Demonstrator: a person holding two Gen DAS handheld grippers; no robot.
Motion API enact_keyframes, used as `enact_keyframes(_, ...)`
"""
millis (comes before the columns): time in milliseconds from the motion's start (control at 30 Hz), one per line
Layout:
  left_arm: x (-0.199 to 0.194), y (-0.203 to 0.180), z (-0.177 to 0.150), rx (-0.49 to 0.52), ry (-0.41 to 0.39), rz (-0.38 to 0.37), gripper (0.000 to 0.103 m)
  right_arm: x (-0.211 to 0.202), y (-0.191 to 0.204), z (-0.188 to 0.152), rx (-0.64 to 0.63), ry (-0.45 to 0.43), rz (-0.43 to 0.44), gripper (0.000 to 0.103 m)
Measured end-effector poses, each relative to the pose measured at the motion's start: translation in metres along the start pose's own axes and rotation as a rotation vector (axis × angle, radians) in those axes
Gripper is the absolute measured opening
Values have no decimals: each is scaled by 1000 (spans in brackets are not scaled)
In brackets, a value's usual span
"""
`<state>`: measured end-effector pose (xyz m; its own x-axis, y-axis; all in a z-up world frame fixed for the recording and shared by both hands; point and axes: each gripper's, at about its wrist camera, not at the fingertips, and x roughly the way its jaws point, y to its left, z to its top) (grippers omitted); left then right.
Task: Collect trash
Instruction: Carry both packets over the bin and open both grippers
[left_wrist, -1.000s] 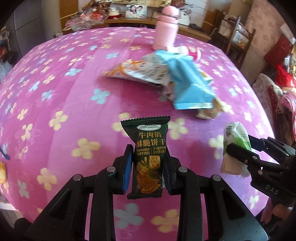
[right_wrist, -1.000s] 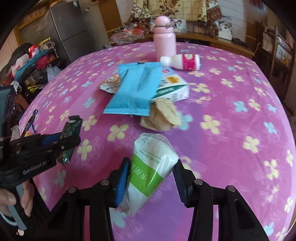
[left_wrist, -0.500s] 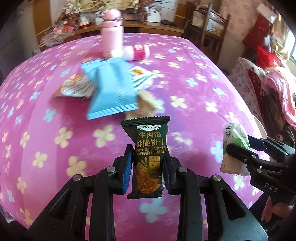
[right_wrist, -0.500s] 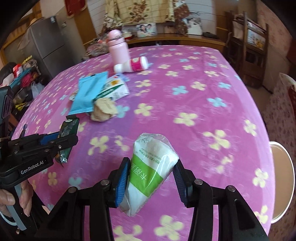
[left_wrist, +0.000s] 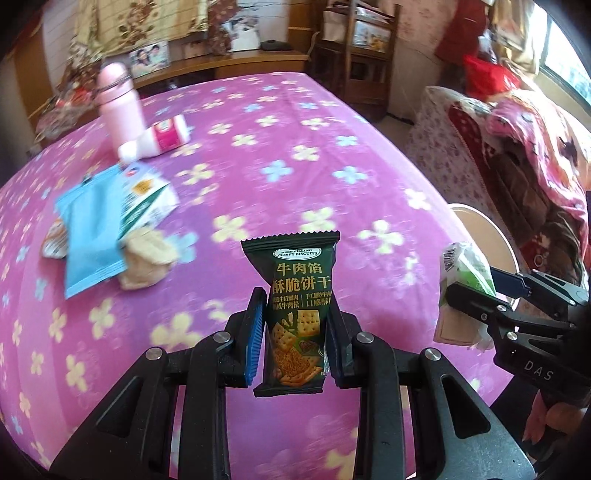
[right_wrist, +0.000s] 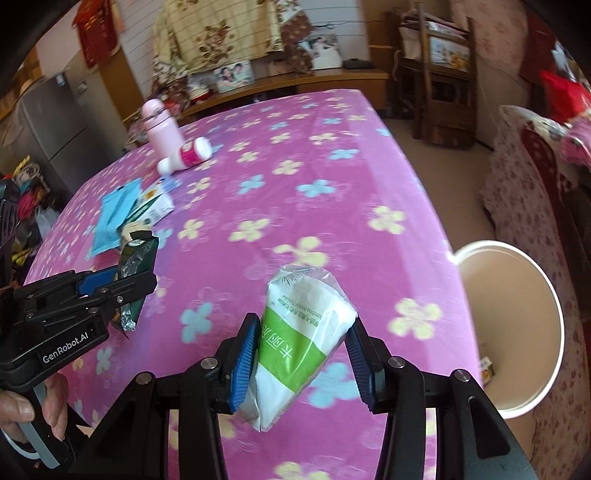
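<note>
1. Your left gripper (left_wrist: 295, 332) is clamped on the dark green biscuit packet (left_wrist: 297, 306), which stands upright between the blue pads, clear of the cloth.
2. Your right gripper (right_wrist: 304, 354) is clamped on the white-and-green tissue pack (right_wrist: 301, 332), squeezed at its lower half, its wide end fanning out above the pads.
3. Both pieces hang above the pink flowered tablecloth (right_wrist: 332, 166), side by side, neither touching it.
4. The step in hand looks like the carry: both loads picked up and headed for the white bin (right_wrist: 554, 306), which stands open just off the table's edge on your right.
5. Next, bring the right load over the bin's mouth and spread the pads only once the pack is inside the rim. The left packet follows and needs a longer reach.
6. More waits on the table: the light blue wrapper (left_wrist: 92, 229), the white carton (left_wrist: 147, 203) under it and a crumpled tissue (left_wrist: 146, 258) touching both.
7. The pink flask (left_wrist: 118, 107) and the toppled small bottle (left_wrist: 155, 138) lie beyond; the bottle may be trash.
</note>
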<state>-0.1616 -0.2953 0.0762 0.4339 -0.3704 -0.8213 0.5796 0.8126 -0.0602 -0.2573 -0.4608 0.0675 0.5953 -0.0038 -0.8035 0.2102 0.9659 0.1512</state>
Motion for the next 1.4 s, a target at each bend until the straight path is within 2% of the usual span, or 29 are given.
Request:
enact_keyframes(267, 16, -47, 13, 50, 15, -51, 27, -14, -50, -7, 83, -9, -53, 46)
enact_keyframes(800, 55, -150, 36, 155, 69, -209, 27, -25, -147, -25, 224, 6, -186, 46)
enact_keyframes(1033, 71, -179, 49, 162, 84, -269, 27, -23, -187, -31, 289, 14, -240, 46)
enact_keyframes(1267, 80, -197, 56, 160, 104, -356, 28, -18, -206, -33, 310, 25, -301, 46)
enact_keyframes(1333, 81, -201, 56, 160, 106, -374, 28, -17, -211, -32, 322, 19, -333, 55)
enact_keyframes(1400, 83, -203, 57, 163, 113, -394, 32, -19, -216, -33, 344, 7, -348, 61)
